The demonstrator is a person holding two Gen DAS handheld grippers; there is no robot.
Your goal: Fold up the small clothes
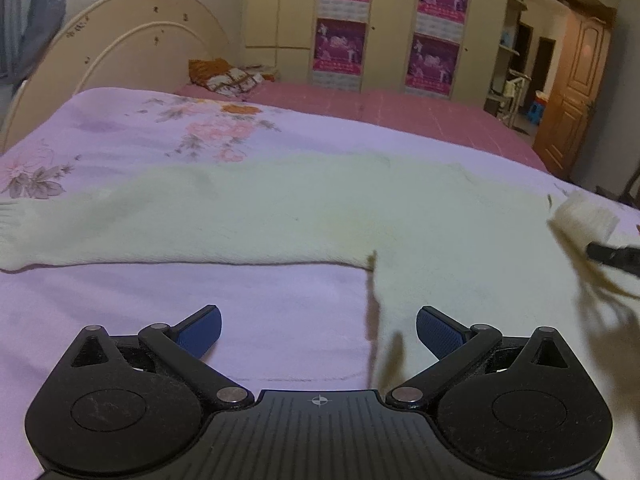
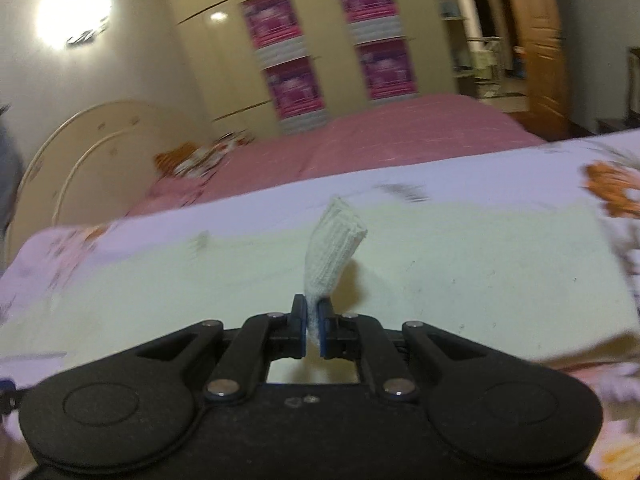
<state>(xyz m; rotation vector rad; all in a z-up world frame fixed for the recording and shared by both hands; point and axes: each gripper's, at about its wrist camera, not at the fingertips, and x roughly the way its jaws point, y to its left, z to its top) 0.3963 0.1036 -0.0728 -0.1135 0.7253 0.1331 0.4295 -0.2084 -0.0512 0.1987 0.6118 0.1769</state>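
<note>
A pale cream knit sweater (image 1: 304,216) lies flat on the lilac floral bedsheet (image 1: 120,128), one sleeve stretched out to the left. My left gripper (image 1: 318,330) is open and empty, low over the sheet just in front of the sweater's side edge. My right gripper (image 2: 313,320) is shut on the ribbed cuff (image 2: 334,248) of the other sleeve and holds it up above the sweater body (image 2: 460,264). That cuff (image 1: 582,220) and the right gripper's tip also show at the right edge of the left wrist view.
A pink bedspread (image 1: 380,112) covers the bed behind, with a patterned pillow (image 1: 230,78) by the cream headboard (image 1: 120,48). A wardrobe with pink posters (image 1: 344,20) stands at the back. A wooden door (image 1: 576,92) is at the right.
</note>
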